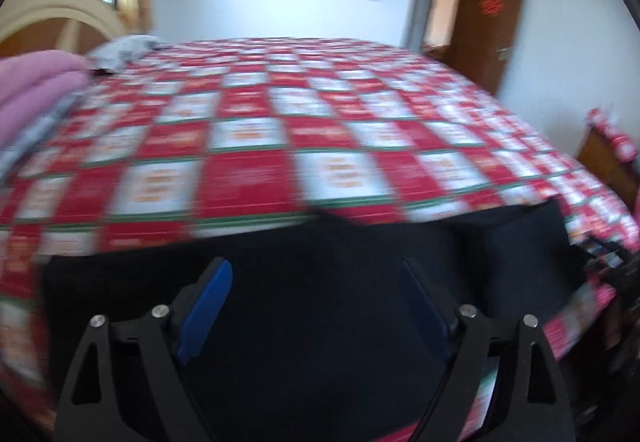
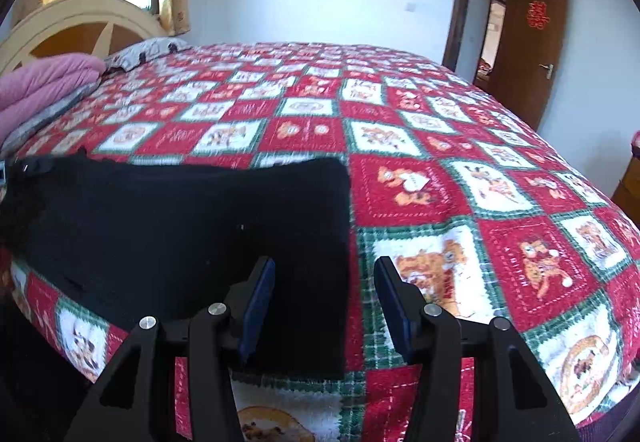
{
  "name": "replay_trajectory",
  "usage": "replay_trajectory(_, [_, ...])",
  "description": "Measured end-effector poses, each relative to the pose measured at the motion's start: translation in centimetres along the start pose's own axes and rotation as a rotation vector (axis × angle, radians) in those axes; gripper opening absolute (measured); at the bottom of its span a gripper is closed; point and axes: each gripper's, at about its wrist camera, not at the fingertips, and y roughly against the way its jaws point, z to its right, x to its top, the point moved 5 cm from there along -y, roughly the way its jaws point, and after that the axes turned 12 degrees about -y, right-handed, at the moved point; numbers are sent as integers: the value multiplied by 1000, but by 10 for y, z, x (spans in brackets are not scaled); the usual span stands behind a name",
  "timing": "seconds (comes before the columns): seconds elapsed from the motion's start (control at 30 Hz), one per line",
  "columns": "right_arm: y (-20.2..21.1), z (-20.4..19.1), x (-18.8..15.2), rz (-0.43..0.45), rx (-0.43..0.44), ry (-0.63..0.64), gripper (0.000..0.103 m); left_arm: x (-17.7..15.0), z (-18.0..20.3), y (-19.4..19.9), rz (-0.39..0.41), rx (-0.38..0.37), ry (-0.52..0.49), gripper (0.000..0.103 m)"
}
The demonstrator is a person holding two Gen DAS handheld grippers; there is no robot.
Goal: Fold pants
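Pants (image 2: 180, 234), black and soft, lie flat on the bed (image 2: 420, 182), so pinch an edge or corner; both the left gripper (image 1: 316, 306) and right gripper (image 2: 325, 302) are spread, holding nothing.

Daylit, left view motion-blurred, fisheye edges

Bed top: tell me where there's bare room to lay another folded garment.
The checked bedspread lies bare from the right edge of the black pants to the bed's right side, and beyond them toward the far wall. The head end at left is crowded: pink bedding and a grey pillow. The near-left edge is taken by the pants.
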Motion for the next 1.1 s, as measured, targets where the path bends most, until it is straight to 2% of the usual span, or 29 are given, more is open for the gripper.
replay_trajectory(0.13, [14, -12, 5, 33, 25, -7, 53, -35, -90, 16, -69, 176, 67, 88])
replay_trajectory(0.2, [17, -23, 5, 38, 46, 17, 53, -52, -120, 24, -88, 233, 106, 88])
replay_trajectory(0.27, [18, -40, 0, 30, 65, 61, 53, -66, -135, 28, -94, 254, 144, 88])
replay_trajectory(0.43, [14, -78, -15, 12, 93, 170, 53, -94, -149, 24, -105, 242, 215, 88])
replay_trajectory(0.6, [20, -105, -25, 37, 127, 256, 53, -109, -147, 16, -101, 173, 268, 88])
replay_trajectory(0.73, [21, -112, -32, 50, 129, 311, 53, -114, -148, 17, -61, 142, 296, 89])
replay_trajectory(0.93, [19, -110, -33, 37, 131, 300, 53, -116, -147, 19, -25, 117, 305, 87])
replay_trajectory(1.03, [19, -109, -32, 35, 133, 284, 53, -116, -146, 19, -17, 113, 295, 80])
replay_trajectory(1.07, [19, -109, -32, 34, 133, 283, 53, -115, -144, 19, -18, 106, 287, 75])
replay_trajectory(1.1, [18, -109, -32, 33, 132, 283, 53, -114, -143, 19, -17, 99, 280, 64])
